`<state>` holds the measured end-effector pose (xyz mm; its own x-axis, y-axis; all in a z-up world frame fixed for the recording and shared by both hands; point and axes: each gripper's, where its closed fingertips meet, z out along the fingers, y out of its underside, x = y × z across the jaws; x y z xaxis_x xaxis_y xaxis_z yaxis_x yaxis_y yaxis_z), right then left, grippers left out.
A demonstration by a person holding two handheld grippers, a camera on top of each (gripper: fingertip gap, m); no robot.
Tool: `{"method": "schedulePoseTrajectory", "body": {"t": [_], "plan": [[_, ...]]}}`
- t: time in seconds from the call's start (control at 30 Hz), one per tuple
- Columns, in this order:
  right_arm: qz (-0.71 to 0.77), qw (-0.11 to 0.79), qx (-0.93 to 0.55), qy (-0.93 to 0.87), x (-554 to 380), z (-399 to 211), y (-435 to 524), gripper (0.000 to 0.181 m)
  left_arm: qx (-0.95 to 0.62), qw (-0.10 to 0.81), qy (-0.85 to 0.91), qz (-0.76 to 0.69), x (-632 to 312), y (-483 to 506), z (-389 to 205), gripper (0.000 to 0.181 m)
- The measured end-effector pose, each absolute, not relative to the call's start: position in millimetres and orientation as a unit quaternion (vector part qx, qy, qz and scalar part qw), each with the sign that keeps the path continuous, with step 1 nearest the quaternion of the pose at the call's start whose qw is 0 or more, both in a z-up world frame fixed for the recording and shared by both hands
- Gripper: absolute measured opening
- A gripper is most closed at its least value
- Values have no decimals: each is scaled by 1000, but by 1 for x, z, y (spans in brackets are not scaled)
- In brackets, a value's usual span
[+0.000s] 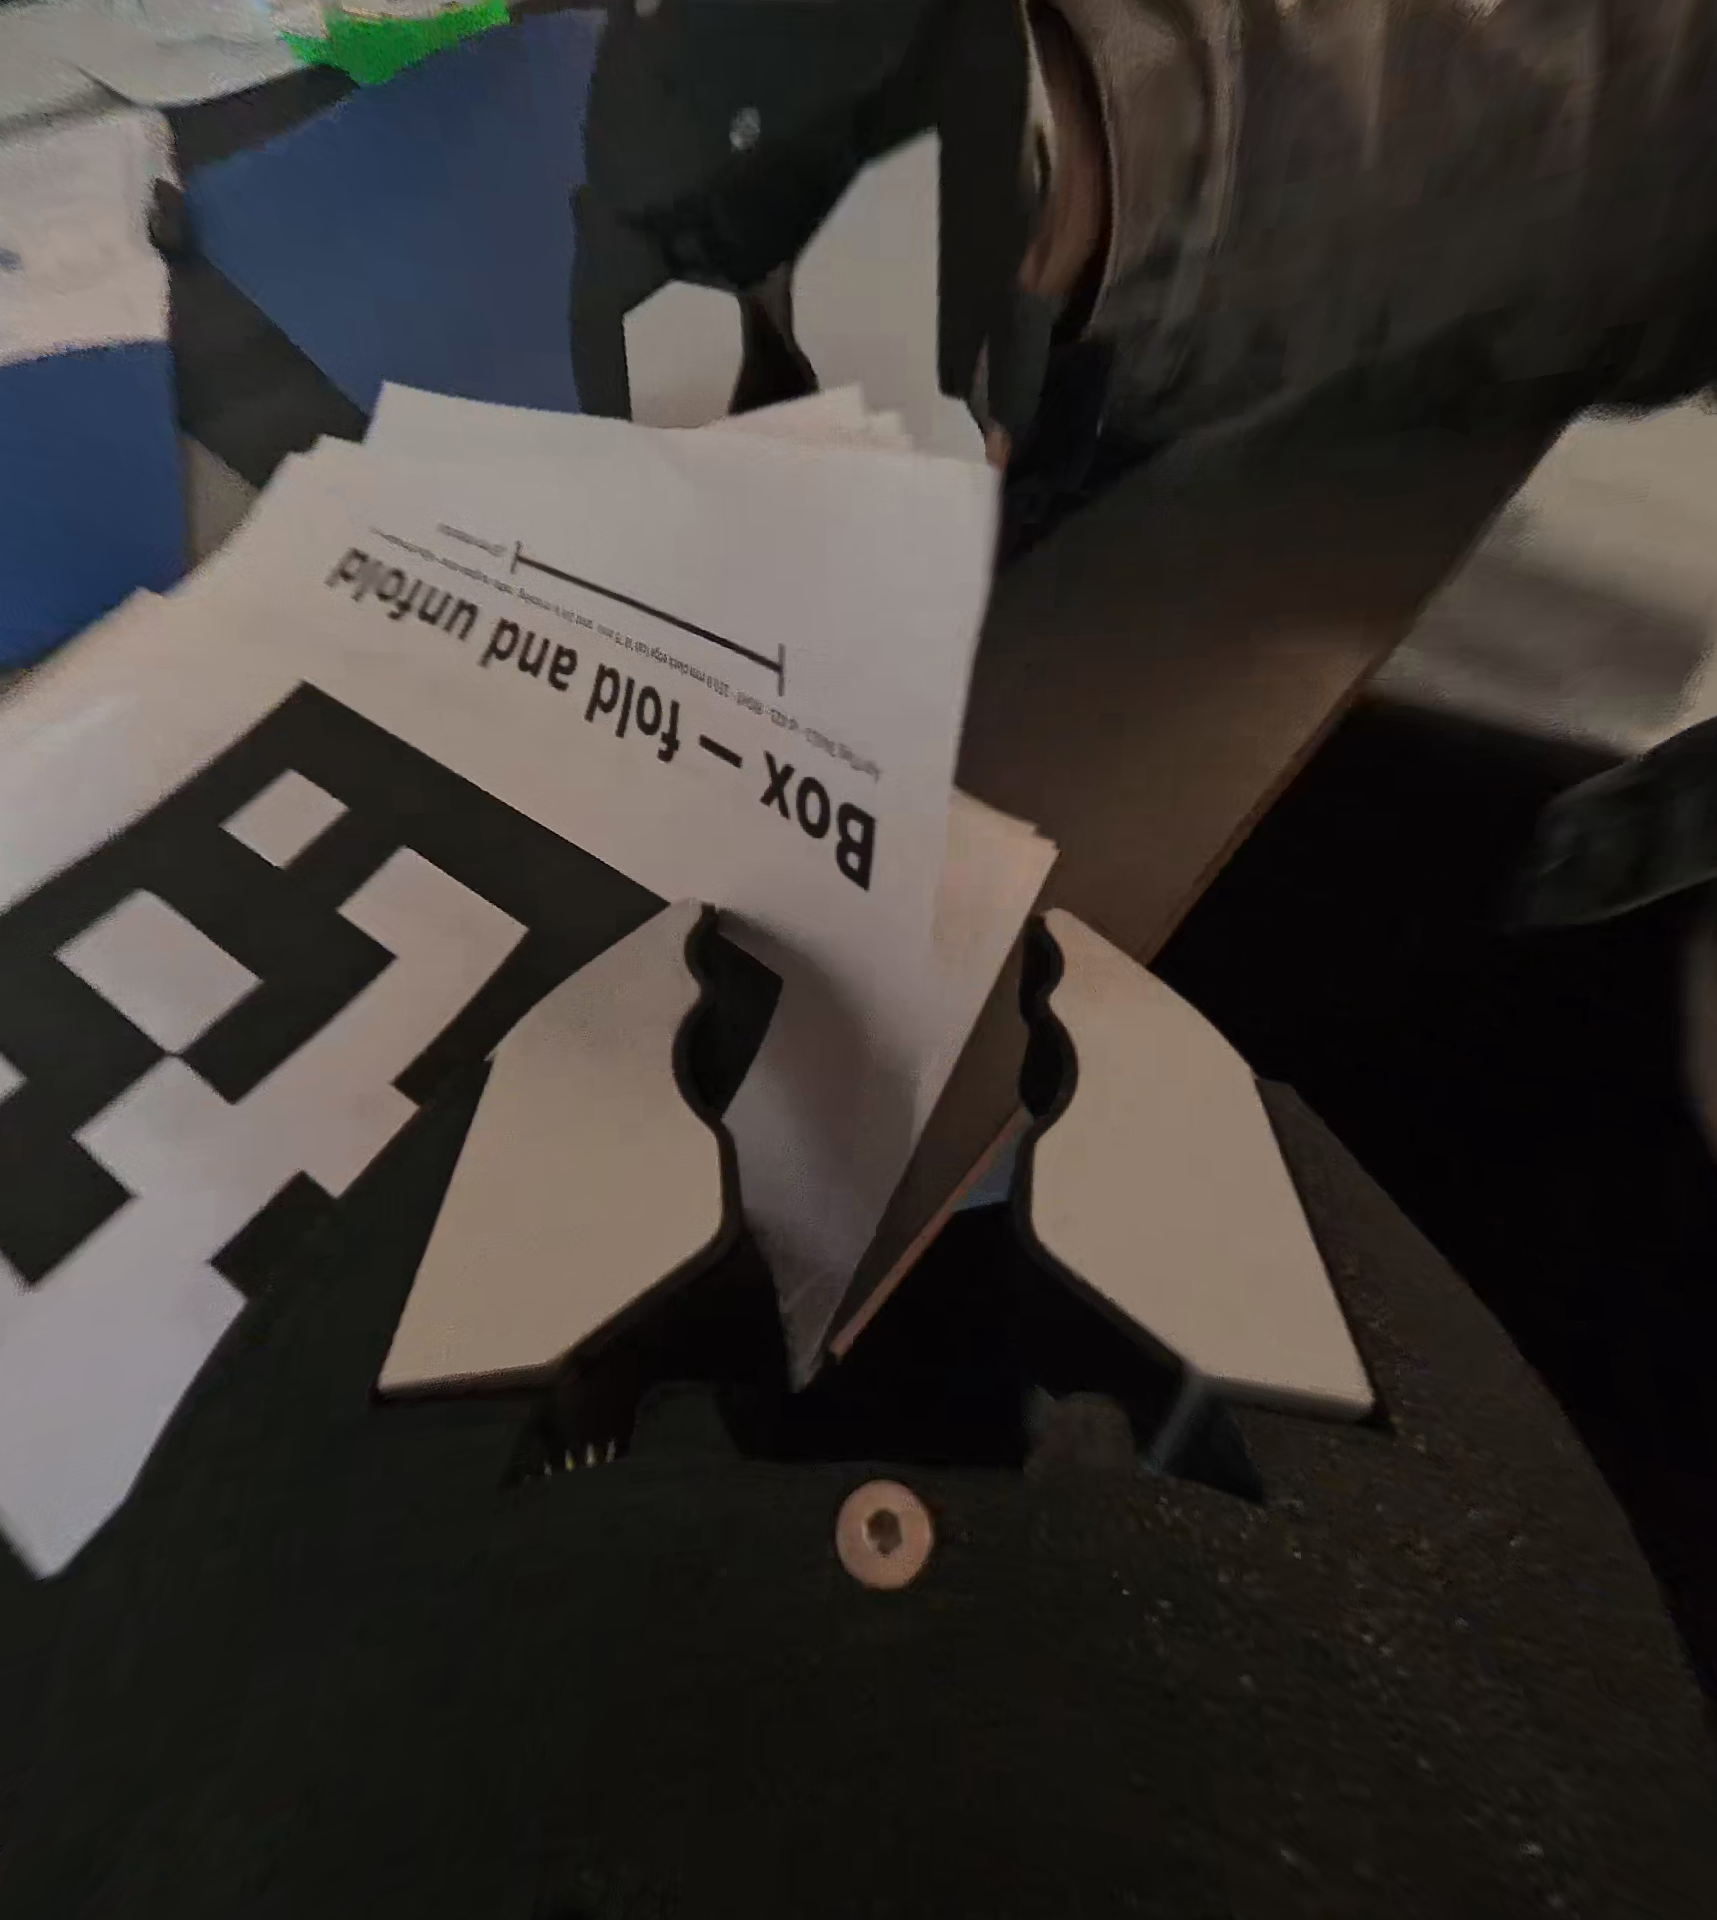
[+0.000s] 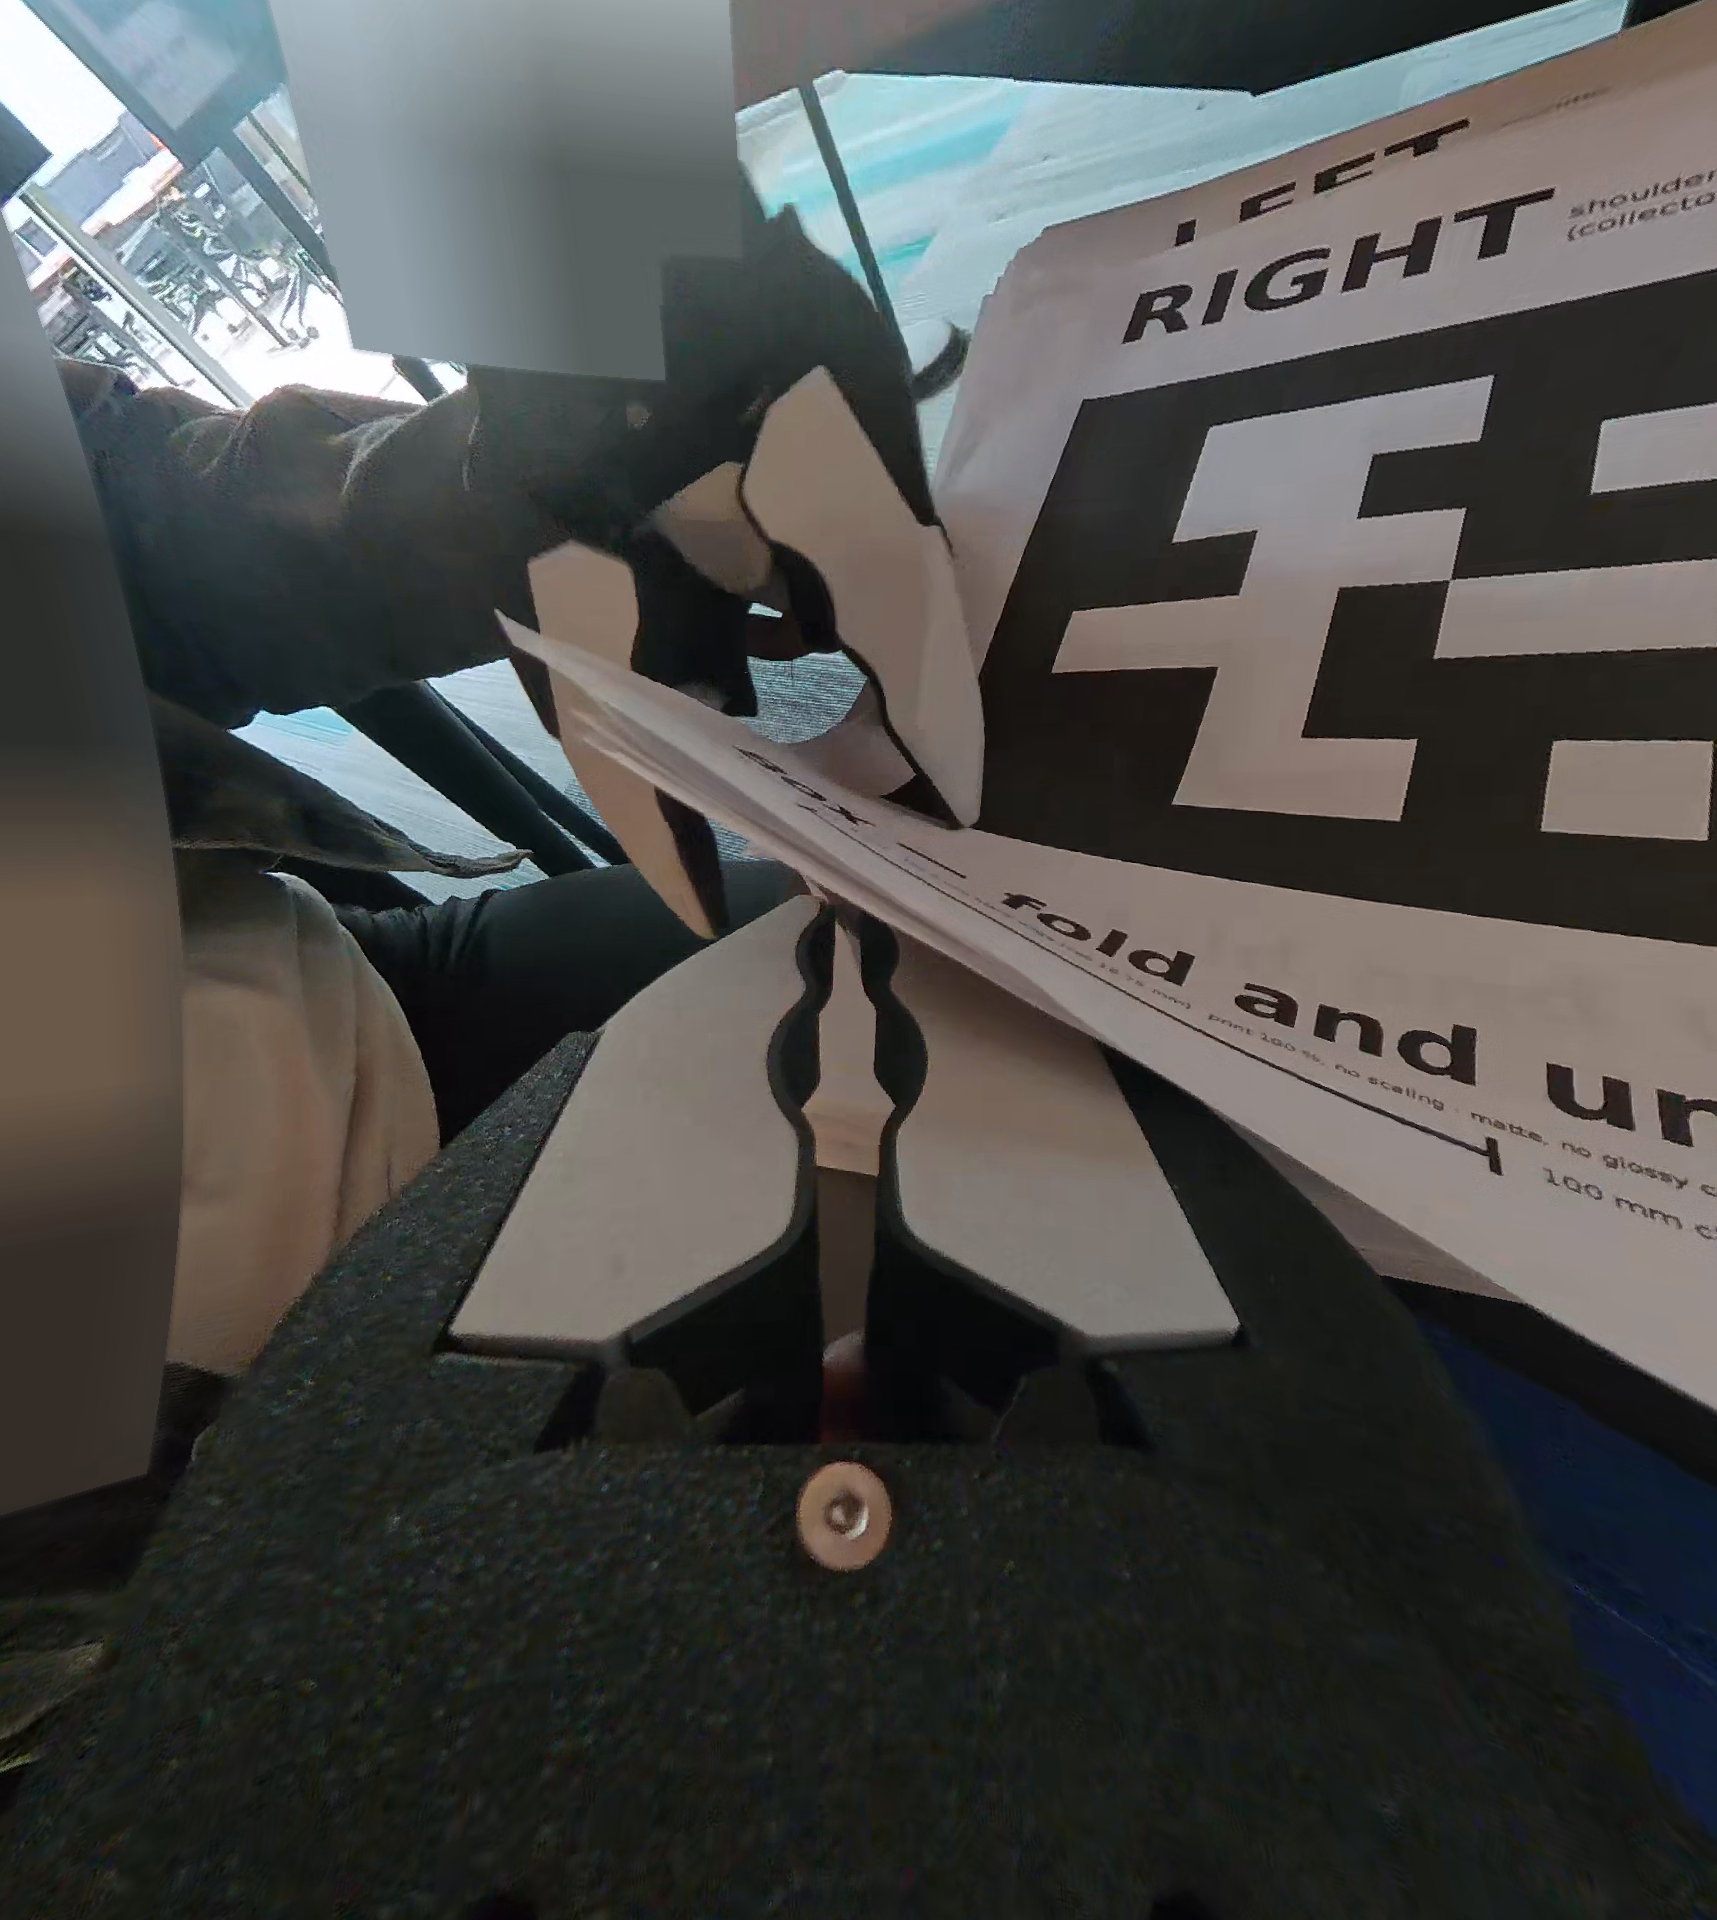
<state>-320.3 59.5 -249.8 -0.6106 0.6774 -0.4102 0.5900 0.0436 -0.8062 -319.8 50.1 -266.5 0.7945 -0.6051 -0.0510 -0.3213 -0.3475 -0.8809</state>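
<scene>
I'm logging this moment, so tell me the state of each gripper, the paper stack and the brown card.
The white printed paper stack: lifted, tilted, fanned.
The thin brown cardboard panel: tilted, edge between left fingers.
Black, grey-padded left gripper: shut on stack and panel.
Matching right gripper: nearly shut, apparently empty.

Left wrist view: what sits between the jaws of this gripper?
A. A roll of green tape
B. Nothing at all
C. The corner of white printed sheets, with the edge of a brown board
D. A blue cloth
C: the corner of the white printed sheets and the edge of a brown board reach in between the jaws of the left gripper.
</scene>
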Motion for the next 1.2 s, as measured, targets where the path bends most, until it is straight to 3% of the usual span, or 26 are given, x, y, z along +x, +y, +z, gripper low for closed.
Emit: {"method": "schedulePoseTrajectory", "body": {"t": [0.17,0.3,0.43,0.63,0.87,1.2], "plan": [[543,40,-440,-713,-321,-245,58,4,-800,521,297,7,-335,67,-268,26],[575,106,-352,-731,-313,-218,59,21,-805,553,200,-84,-343,72,-253,16],[515,230,-232,-793,-299,-217,55,17,-782,583,96,-197,-357,74,-238,13],[394,166,-256,-867,-300,-273,41,40,-774,585,72,-231,-359,73,-235,13],[375,199,-265,-866,-305,-271,54,31,-771,584,68,-245,-360,73,-234,15],[357,191,-265,-875,-303,-279,53,36,-764,584,53,-269,-362,73,-233,15]]}}
